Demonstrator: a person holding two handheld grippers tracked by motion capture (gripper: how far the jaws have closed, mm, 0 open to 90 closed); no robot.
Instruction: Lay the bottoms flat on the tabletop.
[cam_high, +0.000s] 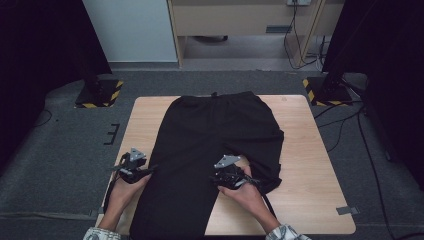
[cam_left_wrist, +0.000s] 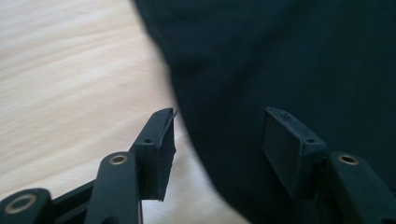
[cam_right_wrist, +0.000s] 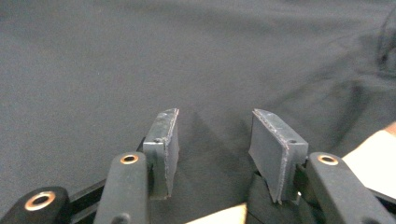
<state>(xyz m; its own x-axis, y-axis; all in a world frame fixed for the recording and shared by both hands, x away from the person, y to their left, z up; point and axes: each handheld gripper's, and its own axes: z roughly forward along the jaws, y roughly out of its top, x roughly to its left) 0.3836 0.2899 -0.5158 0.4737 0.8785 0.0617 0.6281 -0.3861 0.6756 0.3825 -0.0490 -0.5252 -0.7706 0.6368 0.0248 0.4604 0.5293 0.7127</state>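
Note:
A pair of black trousers (cam_high: 215, 130) lies flat on the wooden table (cam_high: 310, 165), waistband at the far side. One leg runs toward me to the table's near edge, and the other leg (cam_high: 267, 165) ends short on the right. My left gripper (cam_high: 147, 171) sits at that long leg's left edge. In the left gripper view the left gripper (cam_left_wrist: 219, 140) is open, with the trousers' edge (cam_left_wrist: 280, 70) lying between the pads untouched. My right gripper (cam_high: 222, 176) rests at the crotch. In the right gripper view the right gripper (cam_right_wrist: 215, 140) stands open just over the trousers' cloth (cam_right_wrist: 187, 56).
Bare wood (cam_left_wrist: 70, 70) lies left of the trousers. Two stand bases with yellow-black stripes sit on the carpet beyond the table's far corners, left (cam_high: 97, 94) and right (cam_high: 325, 92). Cables (cam_high: 350, 120) trail on the floor at the right. A tape strip (cam_high: 347, 210) marks the near right corner.

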